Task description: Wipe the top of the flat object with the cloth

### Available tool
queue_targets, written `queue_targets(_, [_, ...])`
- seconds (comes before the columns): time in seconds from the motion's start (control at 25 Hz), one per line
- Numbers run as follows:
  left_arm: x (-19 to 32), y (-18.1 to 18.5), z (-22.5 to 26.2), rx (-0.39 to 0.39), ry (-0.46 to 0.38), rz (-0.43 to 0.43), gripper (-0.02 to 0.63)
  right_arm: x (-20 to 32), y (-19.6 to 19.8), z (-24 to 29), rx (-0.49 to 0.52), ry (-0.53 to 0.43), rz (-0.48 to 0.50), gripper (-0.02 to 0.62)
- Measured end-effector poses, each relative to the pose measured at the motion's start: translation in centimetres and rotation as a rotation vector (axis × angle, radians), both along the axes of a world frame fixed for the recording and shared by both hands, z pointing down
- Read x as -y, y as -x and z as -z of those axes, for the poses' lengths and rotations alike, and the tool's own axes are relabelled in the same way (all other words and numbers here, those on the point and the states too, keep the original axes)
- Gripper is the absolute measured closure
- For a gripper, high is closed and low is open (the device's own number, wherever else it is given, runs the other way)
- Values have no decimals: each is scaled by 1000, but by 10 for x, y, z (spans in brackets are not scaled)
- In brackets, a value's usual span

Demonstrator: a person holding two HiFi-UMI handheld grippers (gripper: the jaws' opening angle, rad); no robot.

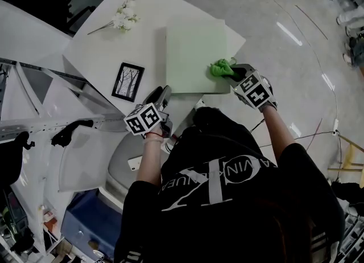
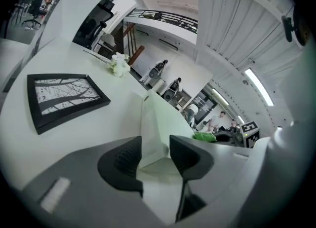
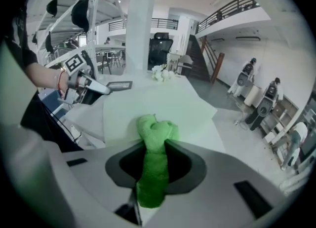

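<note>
The flat object is a pale green board (image 1: 190,51) lying on the white table (image 1: 108,51). A bright green cloth (image 1: 220,68) rests on the board's near right part, and my right gripper (image 1: 233,73) is shut on it. In the right gripper view the cloth (image 3: 155,133) bulges out from between the fingers onto the board (image 3: 148,106). My left gripper (image 1: 164,94) sits at the board's near left corner. In the left gripper view that corner (image 2: 153,145) lies between the two dark fingers (image 2: 190,155), and the jaws stand apart without pressing on it.
A black picture frame (image 1: 128,81) lies left of the board, and white flowers (image 1: 124,17) lie at the table's far side. The table's near edge runs just below both grippers. White furniture and a blue bin (image 1: 94,222) crowd the floor at the left.
</note>
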State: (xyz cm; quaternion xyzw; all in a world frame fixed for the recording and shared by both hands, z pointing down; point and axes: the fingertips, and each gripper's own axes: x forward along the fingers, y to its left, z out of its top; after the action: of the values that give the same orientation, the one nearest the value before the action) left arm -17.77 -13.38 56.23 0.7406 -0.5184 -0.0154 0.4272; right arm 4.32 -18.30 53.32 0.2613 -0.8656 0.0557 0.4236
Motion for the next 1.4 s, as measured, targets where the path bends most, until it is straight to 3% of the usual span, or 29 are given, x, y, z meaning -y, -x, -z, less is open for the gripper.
queue_targets(0.08, [0, 9, 10, -43, -38, 54, 373, 1, 10, 11, 31, -37, -15, 514])
queue_targets(0.16, [-1, 18, 19, -74, -63, 92, 371, -2, 30, 21, 67, -58, 22, 514])
queue_targets(0.52, [-33, 31, 15, -60, -38, 156, 371, -41, 150, 26, 90, -70, 343, 514])
queue_targets(0.72, [-47, 31, 19, -38, -49, 155, 371, -59, 190, 10, 36, -79, 459, 514])
queue_targets(0.84, [-52, 29, 18, -10, -44, 141, 371, -61, 198, -5, -26, -92, 493, 514])
queue_targets(1.08, [-39, 28, 24, -4, -44, 162, 371, -61, 193, 1, 47, 32, 468, 514])
queue_targets(1.4, [-11, 18, 24, 12, -34, 164, 371, -60, 162, -4, -5, 59, 442, 515])
